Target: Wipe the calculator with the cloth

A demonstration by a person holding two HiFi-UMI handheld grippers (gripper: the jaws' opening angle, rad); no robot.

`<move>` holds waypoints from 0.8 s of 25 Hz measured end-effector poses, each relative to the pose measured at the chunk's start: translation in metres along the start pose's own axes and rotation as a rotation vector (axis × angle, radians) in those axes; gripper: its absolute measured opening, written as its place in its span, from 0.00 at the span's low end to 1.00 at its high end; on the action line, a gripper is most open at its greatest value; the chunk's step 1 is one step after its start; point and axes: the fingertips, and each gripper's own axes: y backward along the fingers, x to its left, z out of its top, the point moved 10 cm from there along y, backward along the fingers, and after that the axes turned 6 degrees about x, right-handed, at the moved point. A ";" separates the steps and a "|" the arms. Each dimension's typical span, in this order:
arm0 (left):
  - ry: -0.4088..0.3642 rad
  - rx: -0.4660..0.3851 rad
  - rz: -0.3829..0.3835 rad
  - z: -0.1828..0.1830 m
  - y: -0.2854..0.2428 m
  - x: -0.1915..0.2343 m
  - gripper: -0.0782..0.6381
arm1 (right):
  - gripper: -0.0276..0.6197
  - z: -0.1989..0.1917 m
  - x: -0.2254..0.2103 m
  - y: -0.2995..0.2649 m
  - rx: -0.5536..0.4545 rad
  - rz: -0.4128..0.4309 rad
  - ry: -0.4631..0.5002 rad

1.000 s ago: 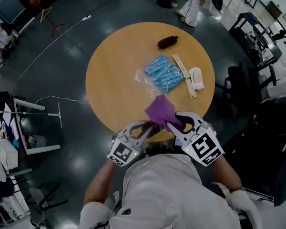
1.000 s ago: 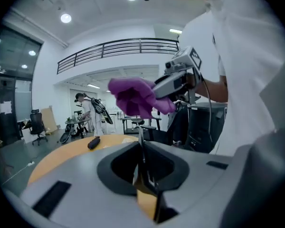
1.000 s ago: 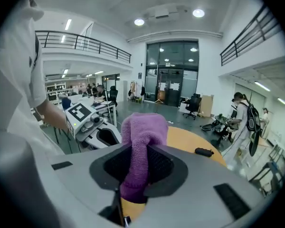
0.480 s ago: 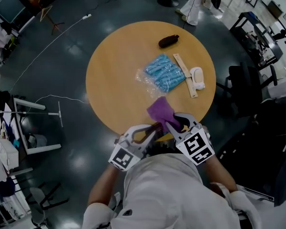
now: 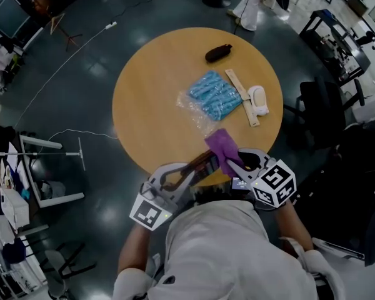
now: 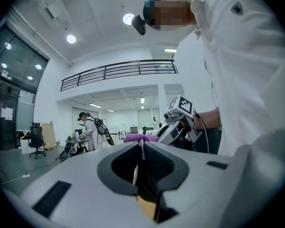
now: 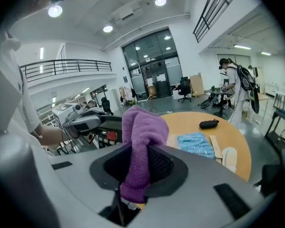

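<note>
In the head view my left gripper [image 5: 195,167] is shut on the dark calculator [image 5: 203,162], holding it in the air over the near edge of the round wooden table [image 5: 144,105]. My right gripper [image 5: 235,161] is shut on the purple cloth [image 5: 222,145], which lies against the calculator's far end. In the left gripper view the calculator [image 6: 141,156] shows edge-on as a thin strip between the jaws, with the cloth [image 6: 141,137] just beyond it. In the right gripper view the cloth [image 7: 141,141] bulges up from between the jaws, and the calculator [image 7: 107,133] with red keys is just behind it.
On the table lie a blue packet in clear wrap [image 5: 215,96], a wooden ruler [image 5: 241,97], a white object [image 5: 258,100] and a dark pouch [image 5: 219,53]. Black chairs [image 5: 315,105] stand to the right. A person [image 7: 232,84] stands beyond the table.
The left gripper has lifted the calculator higher. The right gripper has rolled and come down, and the cloth has shifted right onto the calculator's end.
</note>
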 end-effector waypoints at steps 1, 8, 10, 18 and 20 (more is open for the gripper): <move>0.001 0.000 0.000 0.001 0.001 0.001 0.17 | 0.17 -0.003 -0.001 -0.002 -0.001 0.014 -0.017; 0.135 0.011 0.018 -0.005 0.004 0.001 0.17 | 0.17 -0.034 -0.006 -0.018 0.037 0.097 -0.124; 0.146 0.013 0.020 -0.003 0.006 -0.001 0.17 | 0.17 -0.044 -0.005 -0.022 0.053 0.122 -0.142; -0.032 -0.029 -0.035 0.016 0.003 -0.009 0.17 | 0.17 -0.074 -0.019 -0.027 0.172 0.158 -0.102; -0.060 -0.036 -0.064 0.021 0.005 -0.012 0.17 | 0.17 -0.061 -0.034 -0.008 0.148 0.153 -0.043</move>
